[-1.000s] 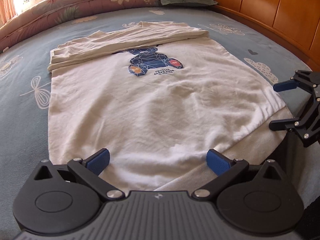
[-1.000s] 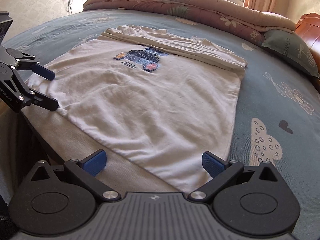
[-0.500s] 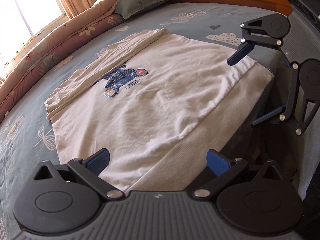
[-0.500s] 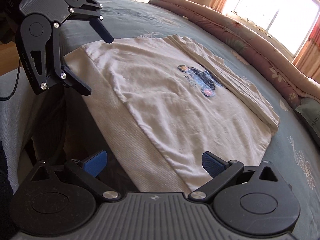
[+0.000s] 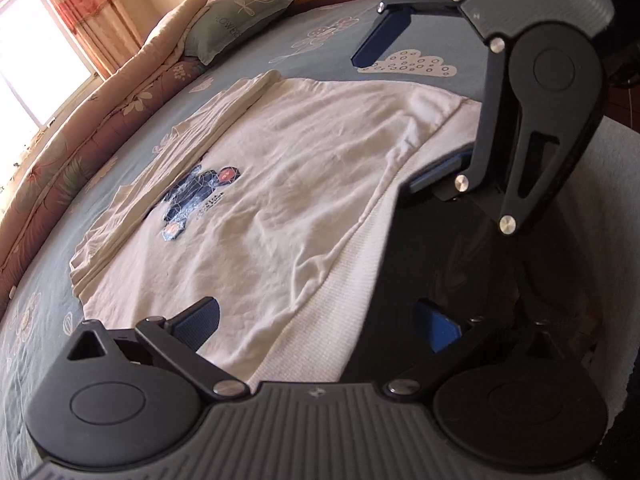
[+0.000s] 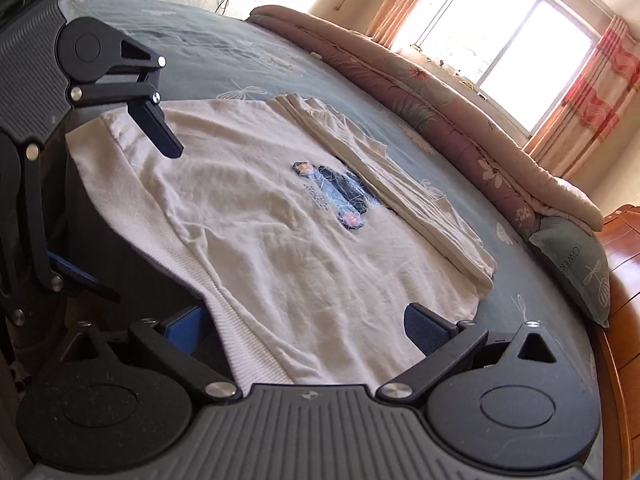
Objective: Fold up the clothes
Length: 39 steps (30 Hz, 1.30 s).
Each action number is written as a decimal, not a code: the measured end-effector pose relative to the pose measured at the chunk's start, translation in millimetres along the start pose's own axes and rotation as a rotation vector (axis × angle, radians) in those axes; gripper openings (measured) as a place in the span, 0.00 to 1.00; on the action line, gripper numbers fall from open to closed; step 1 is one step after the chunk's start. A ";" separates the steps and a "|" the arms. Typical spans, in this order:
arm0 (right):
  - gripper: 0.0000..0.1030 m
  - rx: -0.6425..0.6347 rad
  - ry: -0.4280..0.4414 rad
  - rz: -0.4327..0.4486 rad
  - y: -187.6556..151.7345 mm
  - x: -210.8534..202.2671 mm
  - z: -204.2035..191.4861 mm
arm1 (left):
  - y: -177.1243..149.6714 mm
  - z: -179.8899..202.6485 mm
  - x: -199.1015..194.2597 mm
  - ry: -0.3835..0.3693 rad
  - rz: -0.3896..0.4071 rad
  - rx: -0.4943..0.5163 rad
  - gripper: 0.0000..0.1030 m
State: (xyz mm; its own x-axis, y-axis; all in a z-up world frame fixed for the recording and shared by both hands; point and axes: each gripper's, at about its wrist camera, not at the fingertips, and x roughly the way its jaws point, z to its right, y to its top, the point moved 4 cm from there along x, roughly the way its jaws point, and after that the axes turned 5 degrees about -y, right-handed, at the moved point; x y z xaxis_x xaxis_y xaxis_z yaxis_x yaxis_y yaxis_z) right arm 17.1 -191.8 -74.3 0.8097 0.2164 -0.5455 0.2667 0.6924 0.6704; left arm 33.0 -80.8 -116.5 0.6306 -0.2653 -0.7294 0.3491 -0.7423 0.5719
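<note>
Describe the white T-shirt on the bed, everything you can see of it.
The white T-shirt is soft, creased cotton-looking fabric, spread flat and print-up on the blue patterned bedsheet. A dark blue geometric bear print with small lettering sits on the chest. The far side is already folded inward into a long layered band. Its near edge overlaps a ribbed white cloth at the bed's edge. Both open grippers frame that edge without gripping it.

Pillow (image 6: 576,268) at 3 o'clock in right wrist view: print reads "OWER", start cut off. Same pillow (image 5: 232,20) at 11 o'clock in left wrist view: "LOWERS". Small text line under the graphic on the shirt (image 5: 280,200): too blurred to read.
</note>
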 end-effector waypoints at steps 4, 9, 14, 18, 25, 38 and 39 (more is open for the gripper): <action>1.00 0.000 0.002 0.004 1.3 -2.4 1.7 | 5.9 -5.4 7.6 0.028 0.011 0.009 1.00; 1.00 -0.006 0.033 0.009 -1.4 -6.8 -1.9 | 5.0 -19.0 2.3 0.059 0.035 -0.030 1.00; 1.00 -0.030 0.008 0.011 3.1 3.1 -12.0 | 10.3 -35.2 -7.5 0.075 0.069 -0.093 1.00; 1.00 -0.050 -0.022 0.012 7.8 13.0 -21.0 | 14.5 -37.8 -10.9 0.080 0.078 -0.087 0.99; 1.00 -0.050 -0.157 0.019 10.0 19.7 -15.7 | 1.2 -28.8 -8.3 0.069 0.085 -0.066 0.99; 1.00 -0.003 -0.172 0.023 0.0 15.4 1.5 | -15.0 -42.9 4.0 0.302 0.030 0.009 0.99; 1.00 -0.010 -0.172 0.006 -4.7 18.3 1.6 | -20.2 -45.2 1.6 0.305 0.034 0.004 1.00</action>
State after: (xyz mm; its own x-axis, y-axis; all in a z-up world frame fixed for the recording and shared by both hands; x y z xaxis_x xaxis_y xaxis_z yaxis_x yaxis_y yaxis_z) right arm 31.5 -192.2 -86.7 0.8892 0.0999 -0.4465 0.2571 0.6982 0.6682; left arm 58.3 -38.5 -112.3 0.8211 -0.0932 -0.5632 0.3220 -0.7390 0.5917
